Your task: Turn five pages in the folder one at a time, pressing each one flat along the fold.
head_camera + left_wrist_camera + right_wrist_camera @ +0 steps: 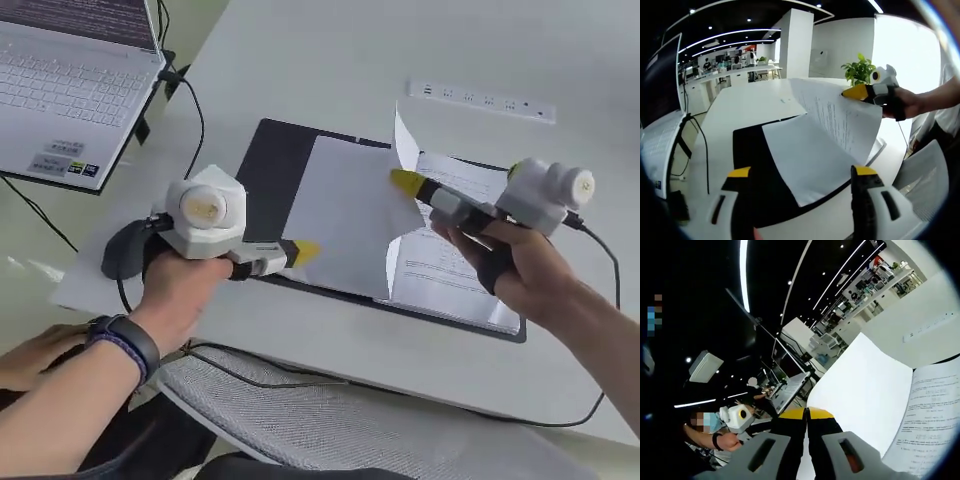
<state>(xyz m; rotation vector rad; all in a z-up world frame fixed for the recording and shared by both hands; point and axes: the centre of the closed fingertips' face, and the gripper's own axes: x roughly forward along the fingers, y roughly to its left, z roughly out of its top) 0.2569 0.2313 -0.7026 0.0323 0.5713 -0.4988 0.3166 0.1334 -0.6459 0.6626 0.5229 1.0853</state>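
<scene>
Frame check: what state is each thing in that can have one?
folder: open, lying flat
page: lifted mid-turn, pinched at its edge
right claw: shut on page
left claw: open, holding nothing
laptop: lid open

**No legible writing in view**

Nothing here can actually be read. The right-hand page (pixel 452 275) of the open folder (pixel 268 160) carries lines of small black print, too fine to make out. In the left gripper view the lifted page (pixel 840 117) shows faint rows of print, equally illegible. The laptop (pixel 70 95) on the worktop (pixel 350 50) has small stickers (pixel 62 162) below its keyboard and text on its screen, all blurred.
</scene>
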